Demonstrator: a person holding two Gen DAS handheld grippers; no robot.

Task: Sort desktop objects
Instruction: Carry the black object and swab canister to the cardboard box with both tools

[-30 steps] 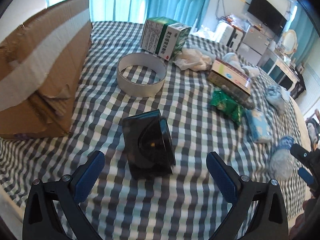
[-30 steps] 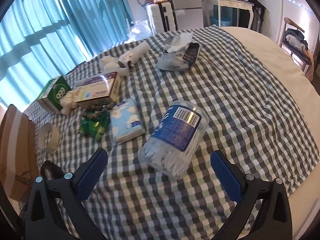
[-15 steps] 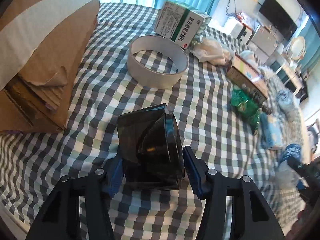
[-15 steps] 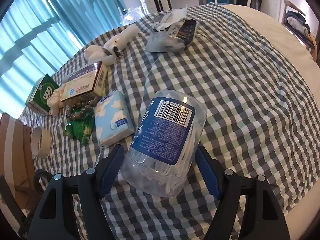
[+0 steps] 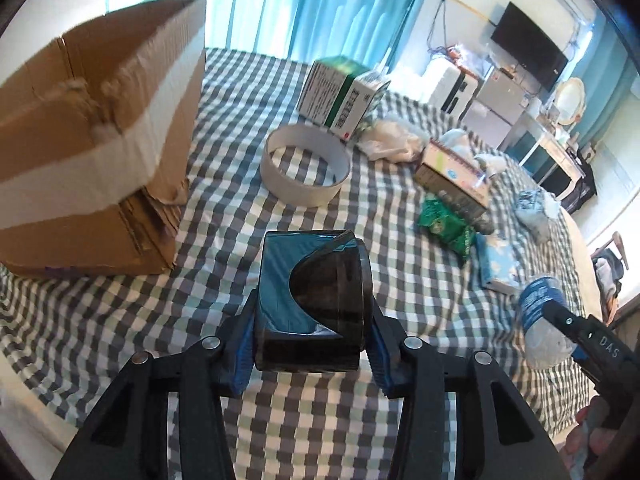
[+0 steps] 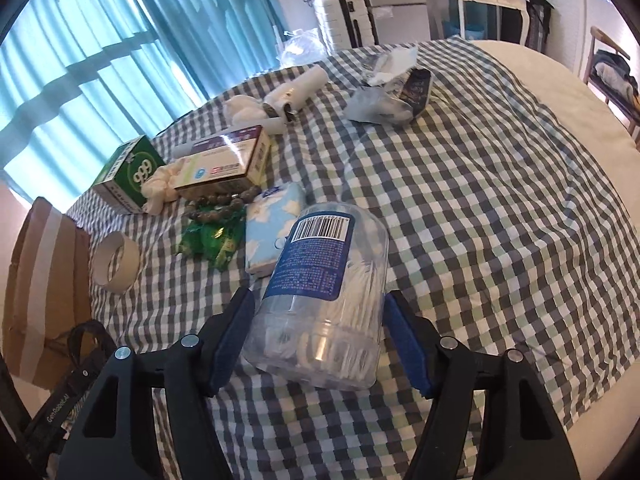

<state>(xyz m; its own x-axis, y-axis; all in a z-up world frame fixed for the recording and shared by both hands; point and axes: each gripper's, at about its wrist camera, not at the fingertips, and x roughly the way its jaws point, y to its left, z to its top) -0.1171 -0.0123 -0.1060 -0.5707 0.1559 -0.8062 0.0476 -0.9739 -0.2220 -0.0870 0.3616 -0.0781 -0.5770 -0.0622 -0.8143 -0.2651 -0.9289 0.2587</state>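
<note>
My left gripper (image 5: 312,344) is shut on a dark translucent plastic box (image 5: 310,300) and holds it above the checked cloth. An open cardboard box (image 5: 92,140) stands to the left of it. My right gripper (image 6: 318,338) is shut on a clear cotton-swab jar with a blue label (image 6: 324,292), lifted off the cloth. The jar and the right gripper also show at the right edge of the left wrist view (image 5: 544,332).
On the checked cloth lie a tape ring (image 5: 306,170), a green medicine box (image 5: 342,96), a second carton (image 6: 226,164), a bead bracelet (image 6: 222,204), a green packet (image 6: 212,240), a blue tissue pack (image 6: 272,224) and crumpled wrappers (image 6: 388,96). The table edge (image 6: 600,128) curves at right.
Both grippers closed on their objects, the left on the dark box and the right on the jar. Both have since lifted them off the cloth.
</note>
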